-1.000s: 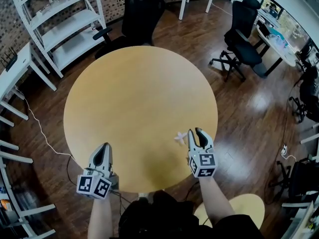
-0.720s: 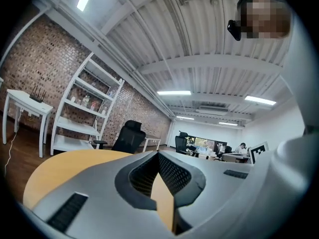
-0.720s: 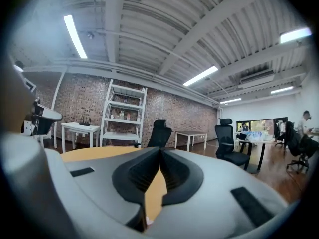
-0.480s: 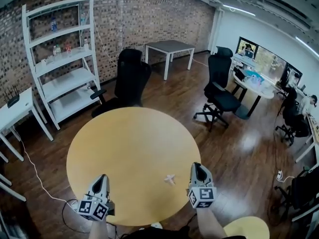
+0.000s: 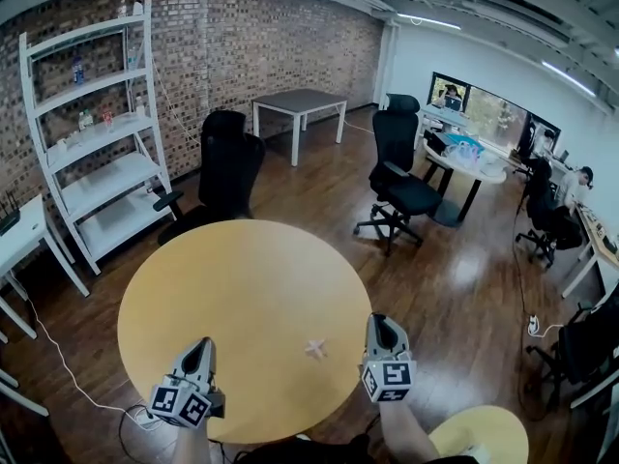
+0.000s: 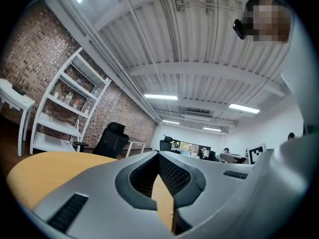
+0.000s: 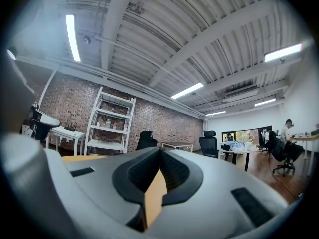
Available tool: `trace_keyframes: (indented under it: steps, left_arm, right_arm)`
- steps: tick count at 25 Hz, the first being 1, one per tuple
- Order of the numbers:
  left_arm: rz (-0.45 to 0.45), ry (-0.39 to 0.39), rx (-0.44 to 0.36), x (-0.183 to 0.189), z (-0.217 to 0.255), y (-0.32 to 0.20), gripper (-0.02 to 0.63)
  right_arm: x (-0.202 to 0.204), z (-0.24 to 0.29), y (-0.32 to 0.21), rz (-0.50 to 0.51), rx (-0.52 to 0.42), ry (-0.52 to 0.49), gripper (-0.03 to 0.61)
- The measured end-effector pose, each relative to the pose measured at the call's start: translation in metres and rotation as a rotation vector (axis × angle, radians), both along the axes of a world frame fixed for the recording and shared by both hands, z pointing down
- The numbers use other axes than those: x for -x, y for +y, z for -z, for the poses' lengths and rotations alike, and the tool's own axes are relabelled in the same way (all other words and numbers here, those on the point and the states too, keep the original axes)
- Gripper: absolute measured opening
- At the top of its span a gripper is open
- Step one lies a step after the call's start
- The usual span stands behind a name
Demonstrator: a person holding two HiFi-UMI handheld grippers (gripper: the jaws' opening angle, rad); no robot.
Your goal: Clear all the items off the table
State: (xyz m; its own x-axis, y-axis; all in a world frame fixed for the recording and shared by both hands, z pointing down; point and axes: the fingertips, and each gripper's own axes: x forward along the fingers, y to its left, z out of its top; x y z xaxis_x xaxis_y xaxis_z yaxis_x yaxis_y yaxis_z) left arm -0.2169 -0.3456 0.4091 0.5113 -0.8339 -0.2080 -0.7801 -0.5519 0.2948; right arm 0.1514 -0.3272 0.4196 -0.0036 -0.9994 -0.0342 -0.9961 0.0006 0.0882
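A small white scrap-like item (image 5: 315,348) lies on the round yellow table (image 5: 242,278), near its front edge. My right gripper (image 5: 379,321) hangs just right of the item and apart from it, jaws together with nothing between them. My left gripper (image 5: 204,344) is over the table's front left edge, also shut and empty. In the left gripper view the left gripper (image 6: 158,154) points across the tabletop toward the room. In the right gripper view the right gripper (image 7: 160,150) points level, and the white item is hidden there.
A black office chair (image 5: 227,177) stands behind the table, a white shelf unit (image 5: 92,133) at the back left, a second black chair (image 5: 401,177) to the right. A yellow stool (image 5: 479,435) sits at the bottom right. Wooden floor surrounds the table.
The right gripper's jaws were apart beside the white item and are now together. Both grippers rose. The head view tilted up to show the room. The item stays on the table.
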Motion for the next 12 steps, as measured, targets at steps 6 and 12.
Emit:
trace_keyframes:
  steps: [6, 12]
  left_arm:
    - [-0.061, 0.086, 0.009, -0.007, 0.002, -0.004, -0.009]
    - [-0.057, 0.06, 0.013, -0.01, 0.0, -0.002, -0.009]
  right_arm:
    - [-0.007, -0.012, 0.001, -0.019, 0.033, -0.001, 0.005]
    - [-0.007, -0.017, 0.002, -0.015, 0.05, 0.004, 0.005]
